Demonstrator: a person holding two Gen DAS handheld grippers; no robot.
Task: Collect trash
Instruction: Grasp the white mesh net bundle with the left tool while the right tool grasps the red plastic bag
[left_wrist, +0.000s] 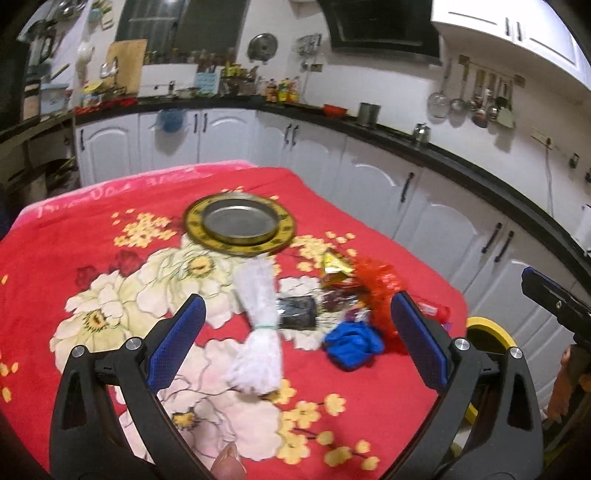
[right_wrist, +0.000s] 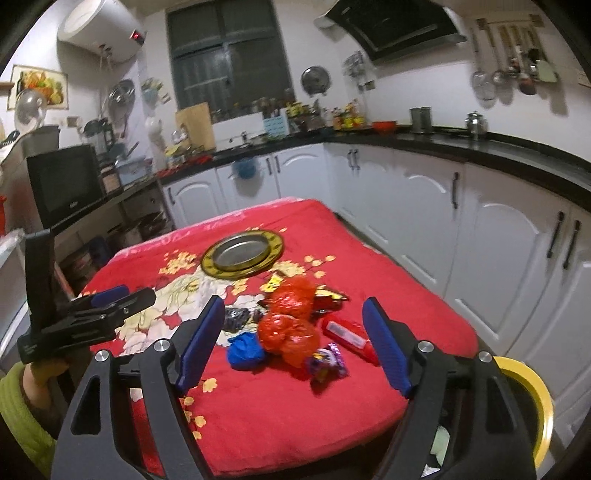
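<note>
Both tongs point slightly downward over the table, jaws spread wide with nothing between them. Ahead of the right tongs (right_wrist: 293, 345) lies the trash: a red bag (right_wrist: 291, 321), a blue wad (right_wrist: 244, 350) and wrappers (right_wrist: 327, 363). Ahead of the left tongs (left_wrist: 297, 339) lies a white bundle (left_wrist: 258, 332). The table wears a red flowered cloth (left_wrist: 92, 258), amid white kitchen cabinets (right_wrist: 424, 206).

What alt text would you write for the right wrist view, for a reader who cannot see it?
The open right gripper, holding nothing, points at a pile of trash on a red floral cloth: a crumpled red plastic bag, a blue wad, a purple wrapper and a red packet. Behind lies a gold-rimmed metal plate; kitchen cabinets surround the table.
</note>
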